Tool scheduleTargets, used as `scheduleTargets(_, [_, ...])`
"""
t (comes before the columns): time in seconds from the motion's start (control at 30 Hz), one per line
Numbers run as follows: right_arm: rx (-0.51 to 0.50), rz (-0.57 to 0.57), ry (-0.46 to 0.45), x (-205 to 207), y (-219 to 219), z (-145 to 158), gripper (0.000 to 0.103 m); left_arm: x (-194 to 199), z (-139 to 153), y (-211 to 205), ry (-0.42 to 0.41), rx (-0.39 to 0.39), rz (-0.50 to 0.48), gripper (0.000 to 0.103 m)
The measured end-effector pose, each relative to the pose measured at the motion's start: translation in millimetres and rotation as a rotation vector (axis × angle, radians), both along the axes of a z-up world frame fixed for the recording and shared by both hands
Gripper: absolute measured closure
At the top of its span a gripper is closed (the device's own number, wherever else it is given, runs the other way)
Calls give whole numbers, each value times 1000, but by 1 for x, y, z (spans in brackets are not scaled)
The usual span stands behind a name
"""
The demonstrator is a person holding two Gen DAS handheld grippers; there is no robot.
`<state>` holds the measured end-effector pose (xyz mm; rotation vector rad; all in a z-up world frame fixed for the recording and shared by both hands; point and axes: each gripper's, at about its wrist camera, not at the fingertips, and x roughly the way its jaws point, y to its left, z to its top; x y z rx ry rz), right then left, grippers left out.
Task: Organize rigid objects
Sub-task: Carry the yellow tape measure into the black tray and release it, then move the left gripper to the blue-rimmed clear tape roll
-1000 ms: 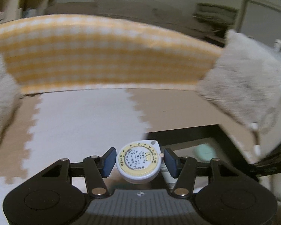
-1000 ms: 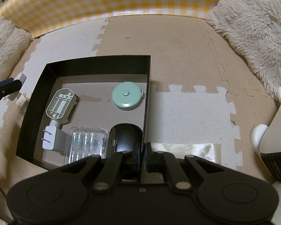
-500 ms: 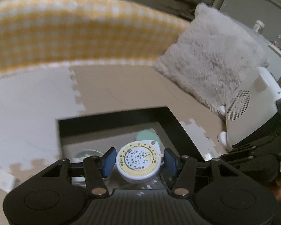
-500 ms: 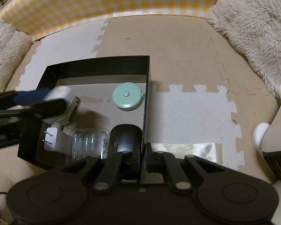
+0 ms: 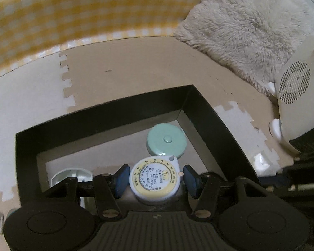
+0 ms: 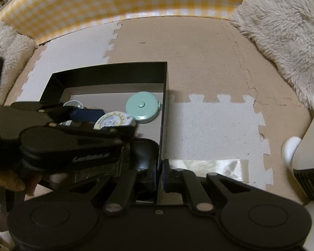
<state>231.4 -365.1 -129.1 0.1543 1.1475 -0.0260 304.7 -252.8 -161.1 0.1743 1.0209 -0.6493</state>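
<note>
My left gripper [image 5: 155, 181] is shut on a round white tape measure with a yellow dial [image 5: 155, 183] and holds it over the black box [image 5: 106, 115]. It also shows in the right wrist view [image 6: 113, 121], above the box interior. A mint green round tape measure [image 5: 166, 141] lies in the box's far right corner [image 6: 142, 106]. My right gripper [image 6: 160, 173] is shut on the box's right wall [image 6: 164, 104] near its front corner. A black mouse [image 6: 145, 152] lies in the box by that wall.
A white plastic piece [image 5: 72, 176] lies at the box's left. A white heater [image 5: 297, 104] stands at the right, fluffy cushions [image 6: 282, 21] and a yellow checked cloth [image 6: 115, 2] behind. A shiny clear wrapper [image 6: 209, 167] lies right of the box on the foam mat.
My left gripper has swung right and down with the yellow tape measure, from beside the box to over its inside. The right gripper has held still on the box wall.
</note>
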Motion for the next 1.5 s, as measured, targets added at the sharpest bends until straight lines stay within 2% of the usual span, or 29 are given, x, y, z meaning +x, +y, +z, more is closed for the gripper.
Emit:
scheduleTargets(0.17, [6,-5,0,0,-1,0,97,1,-2,-11,-21,28,-35,46])
scheduleTargets(0.23, [9,-7,0,0,-1,0,97,-1,-1,-10,-11,13,-34,45])
scheduleTargets(0.3, [10,-8,0,0,-2,0,97,-1,0,-7,10,-2,-10,38])
scheduleTargets(0.37, [10,-8,0,0,-2,0,97,-2,2,-4,12,-9,-1,27])
scheduleTargets(0.67, [8,-4,-1,-1,-2,-1,97,-9,18,4,-14,-15,22,7])
scheduleTargets(0.87, [1,0,-2,-1,-1,-1,97,-12,36,6,-15,-45,29,2])
scheduleTargets(1.07, [-4,2,-6,-1,1,0,97,-20,55,9,-21,-41,12,0])
scheduleTargets(1.37, [-4,2,-6,-1,1,0,97,-35,81,33,-84,-29,33,0])
scheduleTargets(1.5, [-5,4,-7,-2,2,0,97,-42,91,50,-109,-47,42,0])
